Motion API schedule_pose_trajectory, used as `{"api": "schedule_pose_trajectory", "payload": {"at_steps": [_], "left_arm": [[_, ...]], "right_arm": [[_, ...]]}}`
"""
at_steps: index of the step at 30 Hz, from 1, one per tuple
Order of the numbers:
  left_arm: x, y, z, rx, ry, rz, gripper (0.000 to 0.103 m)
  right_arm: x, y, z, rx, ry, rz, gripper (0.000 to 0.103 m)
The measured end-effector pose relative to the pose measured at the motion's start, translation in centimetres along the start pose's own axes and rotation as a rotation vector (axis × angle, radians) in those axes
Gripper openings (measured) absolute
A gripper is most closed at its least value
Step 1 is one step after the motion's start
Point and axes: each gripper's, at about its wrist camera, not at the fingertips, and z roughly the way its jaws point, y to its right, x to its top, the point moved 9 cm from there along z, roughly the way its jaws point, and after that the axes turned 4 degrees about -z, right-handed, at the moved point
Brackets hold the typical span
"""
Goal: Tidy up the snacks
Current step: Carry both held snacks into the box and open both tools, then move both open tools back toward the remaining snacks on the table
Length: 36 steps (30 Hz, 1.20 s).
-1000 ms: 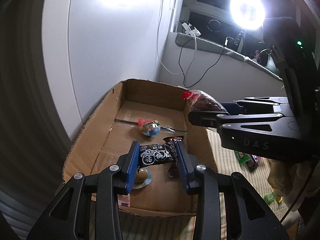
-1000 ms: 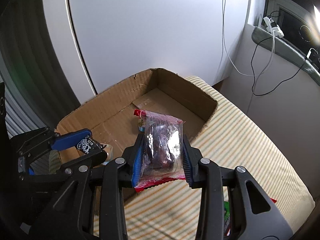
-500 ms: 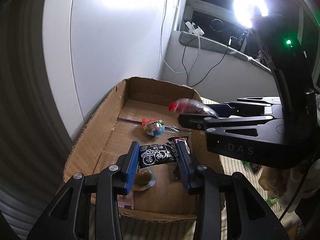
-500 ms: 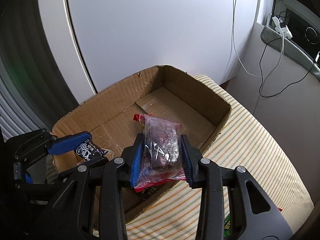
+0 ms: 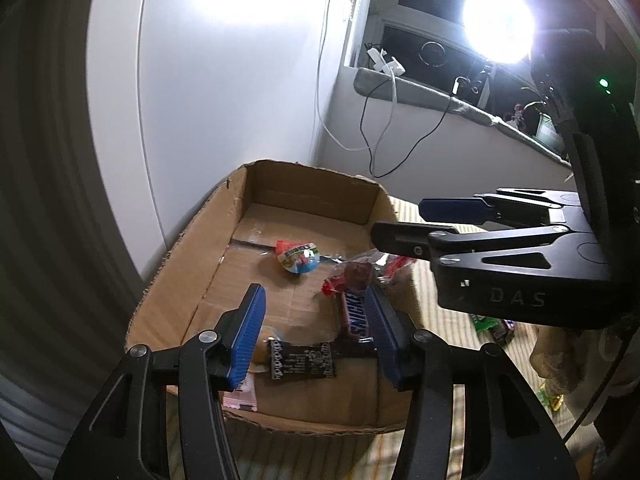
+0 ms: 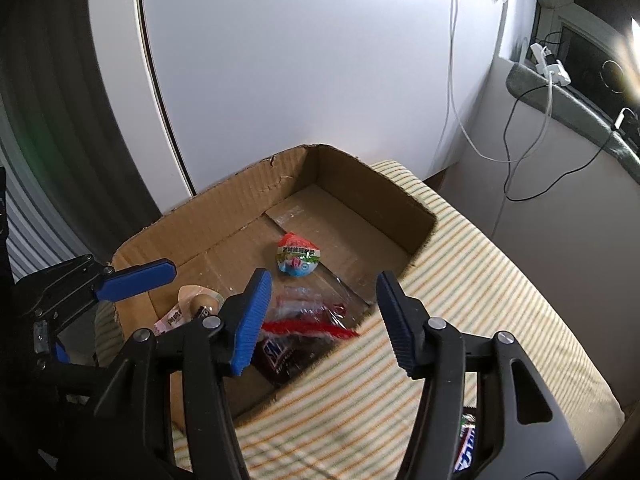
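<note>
An open cardboard box [image 5: 188,248] [image 6: 248,204] sits on a striped surface. My left gripper [image 5: 312,336] is open above its near end, with a black snack packet [image 5: 302,360] lying in the box below it. My right gripper [image 6: 320,320] is open over the box's right wall, also seen in the left wrist view [image 5: 400,220]. A clear packet with red trim [image 6: 308,312] [image 5: 360,272] lies in the box beneath it, on a Snickers bar [image 5: 356,314] [image 6: 276,356]. A red and blue round candy [image 5: 298,258] [image 6: 298,256] lies mid-box.
A pale jelly cup [image 6: 196,300] and a pink wrapper [image 5: 240,398] lie at the box's near end. More wrapped snacks [image 5: 492,326] [image 6: 466,444] lie on the striped surface to the right. A white wall panel and hanging cables [image 5: 376,128] stand behind.
Both grippers opened. The black packet dropped from the left gripper into the box, and the clear red-trimmed packet dropped from the right gripper into the box.
</note>
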Motion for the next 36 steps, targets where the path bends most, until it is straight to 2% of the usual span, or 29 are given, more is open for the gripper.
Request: {"api": "schedule_pose_trajectory", "payload": {"at_steps": [7, 12, 25, 36], "left_arm": [[0.2, 1.9, -1.0, -0.028, 0.017, 0.017, 0.051], [0.1, 3.6, -1.5, -0.054, 0.021, 0.035, 0.051], [-1.5, 9.4, -0.7, -0.155, -0.027, 0.101, 0.051], [-4.0, 13.9, 2.1, -0.224, -0.122, 0.147, 0.051]], "right_arm": [[-1.6, 1.7, -3.5, -0.034, 0.018, 0.020, 0.057], [-4.1, 3.4, -6.2, -0.065, 0.022, 0.047, 0.058], [-13.7, 7.7, -11.3, -0.125, -0.047, 0.125, 0.058], [-22.0, 8.4, -12.0, -0.118, -0.141, 0.226, 0.058]]}}
